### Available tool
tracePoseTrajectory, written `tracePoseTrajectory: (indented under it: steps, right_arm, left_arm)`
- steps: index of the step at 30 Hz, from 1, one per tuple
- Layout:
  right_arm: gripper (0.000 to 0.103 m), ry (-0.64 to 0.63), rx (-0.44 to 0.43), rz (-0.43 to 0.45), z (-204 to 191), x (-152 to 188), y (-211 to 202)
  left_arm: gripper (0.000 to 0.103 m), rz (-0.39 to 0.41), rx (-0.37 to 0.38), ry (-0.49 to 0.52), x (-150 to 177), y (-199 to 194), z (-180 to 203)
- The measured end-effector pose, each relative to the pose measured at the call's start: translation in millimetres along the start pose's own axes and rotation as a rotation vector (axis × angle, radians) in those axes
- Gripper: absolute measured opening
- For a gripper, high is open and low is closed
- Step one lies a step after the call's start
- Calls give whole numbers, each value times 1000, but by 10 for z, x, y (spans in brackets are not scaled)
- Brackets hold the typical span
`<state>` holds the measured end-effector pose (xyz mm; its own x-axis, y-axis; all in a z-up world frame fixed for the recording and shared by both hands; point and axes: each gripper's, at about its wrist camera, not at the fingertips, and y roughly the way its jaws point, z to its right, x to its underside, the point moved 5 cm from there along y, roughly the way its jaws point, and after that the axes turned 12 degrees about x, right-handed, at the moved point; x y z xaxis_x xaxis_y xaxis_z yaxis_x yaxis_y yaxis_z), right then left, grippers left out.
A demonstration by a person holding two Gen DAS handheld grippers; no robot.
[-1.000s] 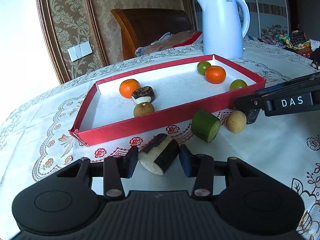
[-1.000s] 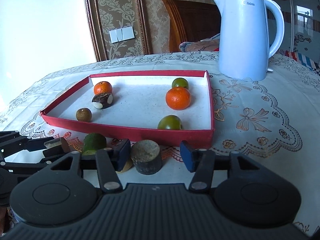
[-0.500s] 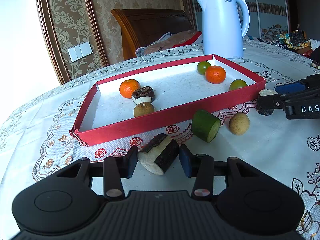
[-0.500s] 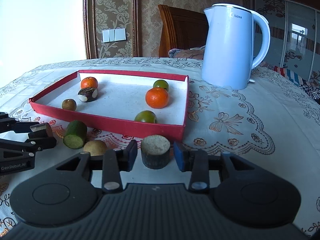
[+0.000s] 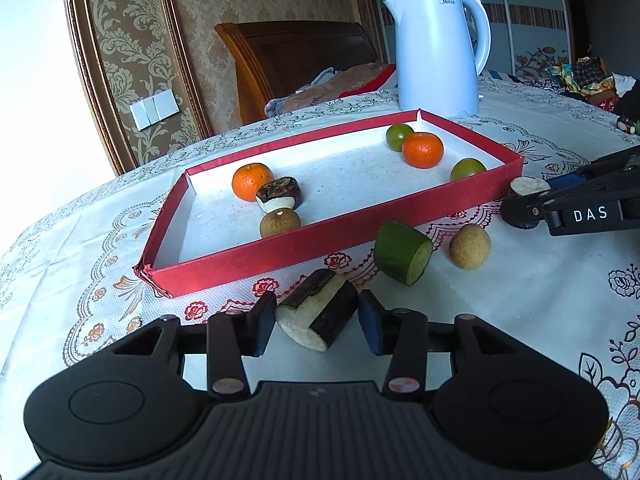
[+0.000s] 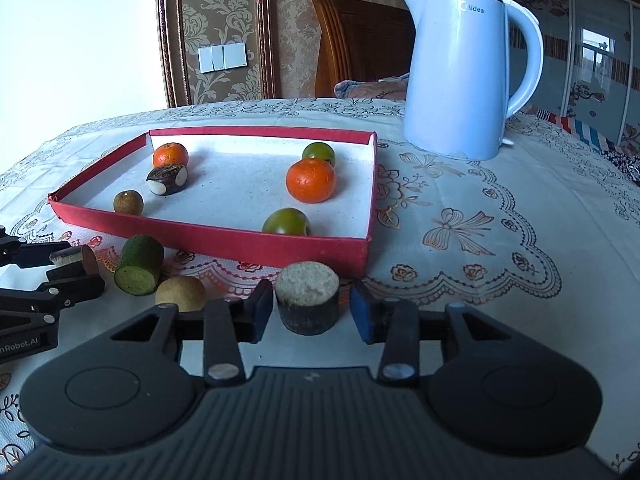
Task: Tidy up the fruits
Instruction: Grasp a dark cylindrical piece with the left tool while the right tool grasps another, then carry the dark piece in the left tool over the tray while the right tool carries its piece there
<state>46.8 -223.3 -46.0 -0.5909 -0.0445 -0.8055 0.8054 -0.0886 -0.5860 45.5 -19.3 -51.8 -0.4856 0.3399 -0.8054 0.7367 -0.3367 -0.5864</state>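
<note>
My left gripper [image 5: 316, 310] is shut on a dark-skinned cut piece [image 5: 320, 320] with pale ends, low over the tablecloth in front of the red tray [image 5: 280, 248]. It shows at the left edge of the right wrist view as left gripper [image 6: 76, 268]. My right gripper [image 6: 312, 308] has its jaws closing on a short dark round piece [image 6: 307, 300] with a pale top. That piece sits between the pads at the tray's [image 6: 224, 242] near right corner. A green cut piece [image 5: 402, 252] and a tan round fruit [image 5: 469, 246] lie loose between the two grippers.
The tray holds two oranges, two green citrus, a brown round fruit [image 6: 128, 203] and a dark cut piece [image 6: 168, 179]. A pale blue kettle [image 6: 460, 80] stands behind its right corner. A chair back and a wall rise beyond the table's far edge.
My right gripper's jaws have narrowed around the dark round piece, and it has shifted slightly right, away from the tan fruit. The left gripper and its piece have stayed put.
</note>
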Motion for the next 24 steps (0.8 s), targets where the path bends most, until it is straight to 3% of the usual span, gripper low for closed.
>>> tracePoseTrajectory:
  steps: [2, 24]
  right_arm:
    - [30, -5, -2, 2, -12, 6, -3]
    - [30, 14, 2, 63, 28, -21, -106]
  left_arm:
    - [44, 4, -1, 5, 3, -12, 17]
    - [44, 60, -9, -15, -16, -108, 3]
